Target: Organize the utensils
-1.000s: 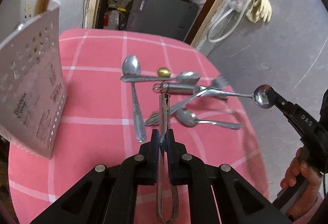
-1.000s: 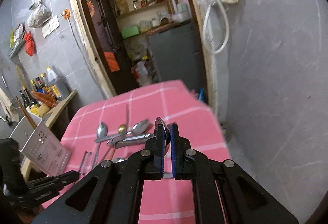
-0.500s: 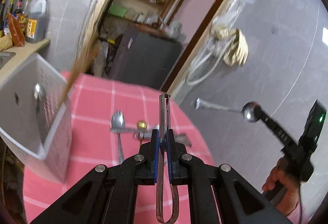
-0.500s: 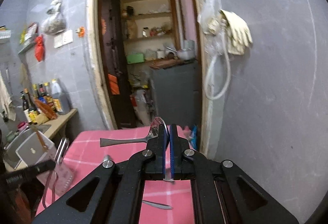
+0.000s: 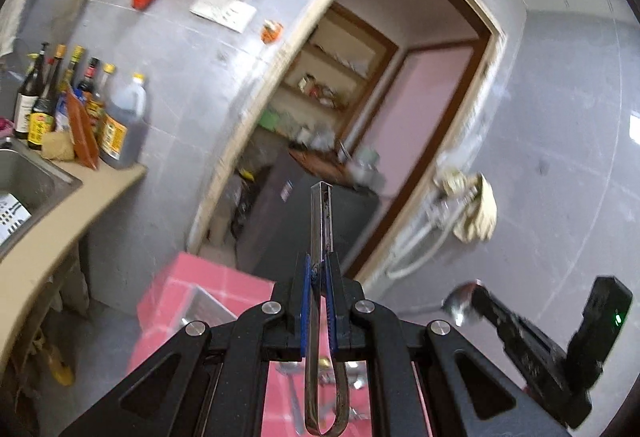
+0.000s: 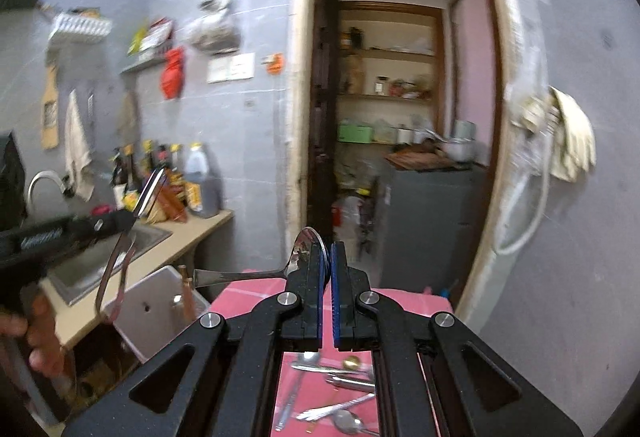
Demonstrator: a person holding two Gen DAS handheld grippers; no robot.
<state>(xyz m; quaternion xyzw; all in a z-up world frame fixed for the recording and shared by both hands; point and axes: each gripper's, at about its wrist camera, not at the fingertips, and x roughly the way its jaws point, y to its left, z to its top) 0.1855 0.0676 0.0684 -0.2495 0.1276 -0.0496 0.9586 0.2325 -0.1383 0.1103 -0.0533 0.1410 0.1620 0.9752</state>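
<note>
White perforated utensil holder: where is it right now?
Right wrist view, lower left: the white perforated utensil holder sits at the pink checked table's left edge, below the beige counter, under the held steel tongs.

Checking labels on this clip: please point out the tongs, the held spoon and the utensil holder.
tongs (image 5: 321,221), left wrist view, upper arm
spoon (image 6: 305,242), right wrist view, bowl
utensil holder (image 6: 154,301), right wrist view, inner wall

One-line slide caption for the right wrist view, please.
Right tongs grip a spoon by its bowl above the pink checked table.

Soft, even daylight; motion blur smears the walls, fisheye bending the edges.
</note>
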